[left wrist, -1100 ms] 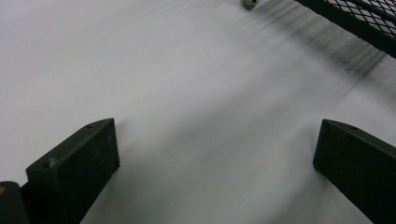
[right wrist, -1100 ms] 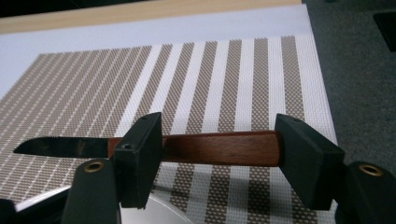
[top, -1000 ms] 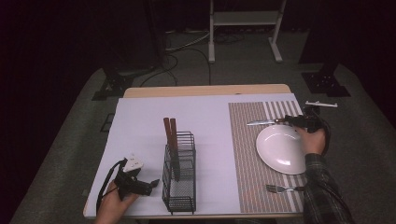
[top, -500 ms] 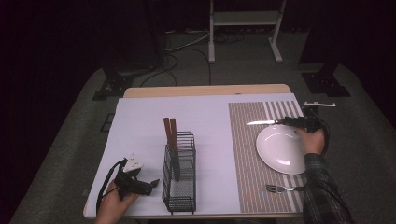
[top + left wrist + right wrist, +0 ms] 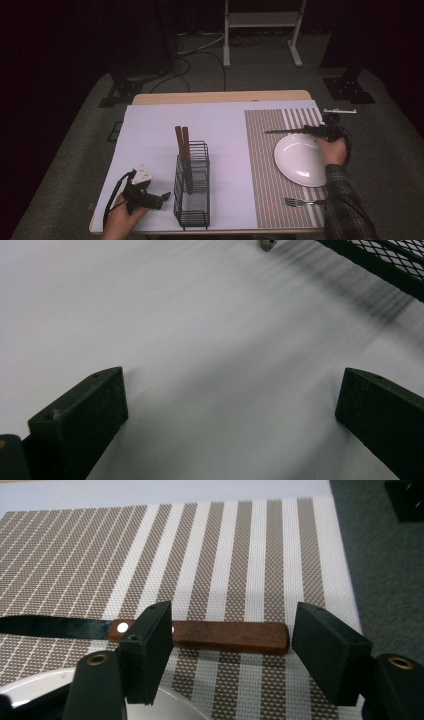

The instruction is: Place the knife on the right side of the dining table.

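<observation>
Still, the right gripper [image 5: 230, 655] had its fingers [image 5: 147, 650] open, straddling the knife [image 5: 215, 635] along its length on the striped placemat [image 5: 225, 555], mid-frame just above the plate [image 5: 300, 160]. Closing lengthwise risked skidding it onto the rim. Left gripper [image 5: 230, 425] sat open, empty on the bench [image 5: 175, 315].

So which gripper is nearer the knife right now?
Right. The right gripper hangs open just above the knife on the striped placemat, jaws either side of its wooden handle. The left gripper rests across the table, beside the wire rack.
</observation>
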`<state>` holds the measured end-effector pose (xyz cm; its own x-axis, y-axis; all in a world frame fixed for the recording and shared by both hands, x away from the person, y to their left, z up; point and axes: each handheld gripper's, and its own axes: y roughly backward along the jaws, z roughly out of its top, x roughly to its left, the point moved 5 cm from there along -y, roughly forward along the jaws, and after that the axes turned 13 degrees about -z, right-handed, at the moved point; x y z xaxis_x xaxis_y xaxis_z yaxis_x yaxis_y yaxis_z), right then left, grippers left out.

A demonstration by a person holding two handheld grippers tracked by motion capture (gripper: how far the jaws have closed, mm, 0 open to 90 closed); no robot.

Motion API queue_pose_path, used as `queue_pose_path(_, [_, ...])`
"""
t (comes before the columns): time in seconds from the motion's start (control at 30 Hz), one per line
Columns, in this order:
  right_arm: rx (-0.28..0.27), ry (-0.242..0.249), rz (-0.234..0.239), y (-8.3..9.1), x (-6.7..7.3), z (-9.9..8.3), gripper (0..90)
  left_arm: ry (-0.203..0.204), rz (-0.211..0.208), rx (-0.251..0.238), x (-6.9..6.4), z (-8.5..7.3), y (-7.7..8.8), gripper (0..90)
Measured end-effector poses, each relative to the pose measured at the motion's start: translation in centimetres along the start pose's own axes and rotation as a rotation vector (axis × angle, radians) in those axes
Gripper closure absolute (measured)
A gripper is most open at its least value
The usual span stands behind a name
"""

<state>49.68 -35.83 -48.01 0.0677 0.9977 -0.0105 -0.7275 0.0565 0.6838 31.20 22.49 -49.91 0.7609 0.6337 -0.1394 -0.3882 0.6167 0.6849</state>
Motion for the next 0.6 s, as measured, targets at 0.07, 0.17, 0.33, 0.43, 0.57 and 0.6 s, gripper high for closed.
queue_pose_path(0.07, [-0.021, 0.019, -0.005, 0.6, 0.3, 0.2, 28.7, 0.0, 0.0, 0.0, 0.0, 0.0, 0.0, 0.0])
queue_pose_path(0.17, [-0.049, 0.053, 0.0, 1.4, 0.9, 0.4, 27.2, 0.0, 0.001, 0.001, 0.0, 0.0, 0.0, 0.0])
queue_pose_path(0.33, [-0.071, 0.102, 0.049, 2.8, 2.3, 0.2, 25.1, 0.0, 0.001, 0.001, 0.0, 0.0, 0.0, 0.0])
queue_pose_path(0.43, [-0.071, 0.122, 0.068, 3.1, 2.8, -0.1, 24.3, -0.001, 0.001, 0.001, 0.0, 0.0, 0.0, 0.0])
queue_pose_path(0.57, [-0.064, 0.139, 0.119, 3.9, 4.0, -0.8, 21.3, -0.001, 0.001, 0.001, 0.0, 0.0, 0.0, 0.0])
queue_pose_path(0.6, [-0.065, 0.142, 0.13, 4.1, 4.2, -1.0, 21.1, -0.001, 0.001, 0.001, 0.0, 0.0, 0.0, 0.0])
